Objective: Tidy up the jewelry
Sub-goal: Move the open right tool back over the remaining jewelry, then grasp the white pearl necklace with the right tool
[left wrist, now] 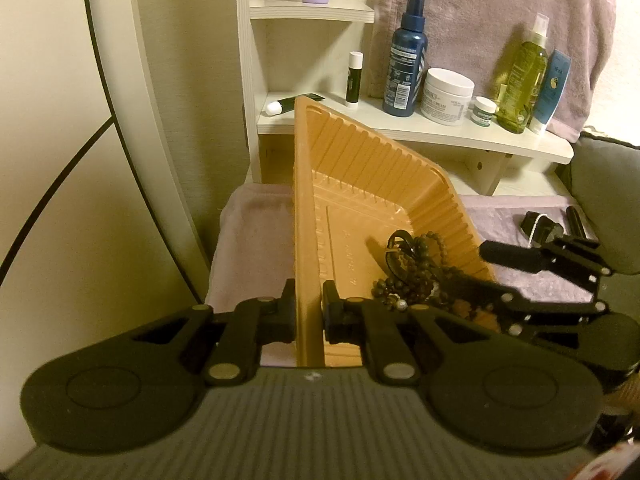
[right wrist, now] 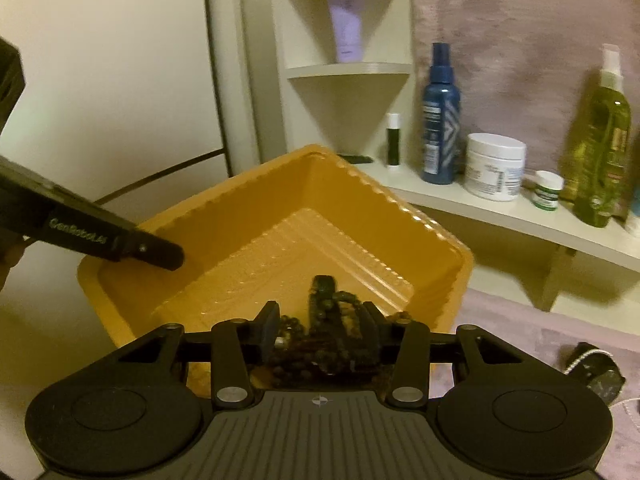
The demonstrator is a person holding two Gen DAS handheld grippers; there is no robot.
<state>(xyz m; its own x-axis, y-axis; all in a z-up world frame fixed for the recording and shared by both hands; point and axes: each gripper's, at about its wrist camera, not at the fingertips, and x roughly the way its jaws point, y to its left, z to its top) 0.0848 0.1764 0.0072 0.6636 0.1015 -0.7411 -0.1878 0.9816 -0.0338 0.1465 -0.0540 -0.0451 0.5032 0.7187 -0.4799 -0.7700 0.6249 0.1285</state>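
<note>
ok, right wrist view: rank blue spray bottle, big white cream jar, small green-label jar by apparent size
1. Blue spray bottle
2. Big white cream jar
3. Small green-label jar
All on one shelf, so nearness barely skews it.

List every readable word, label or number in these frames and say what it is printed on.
"GenRobot.AI": on the left gripper finger, right wrist view.
"CREAM": on the white jar; the line above it is too blurred to read.
Blue spray bottle, green bottle, small jar, blue tube, embossed marks on the orange tray: print too small or blurred.
</note>
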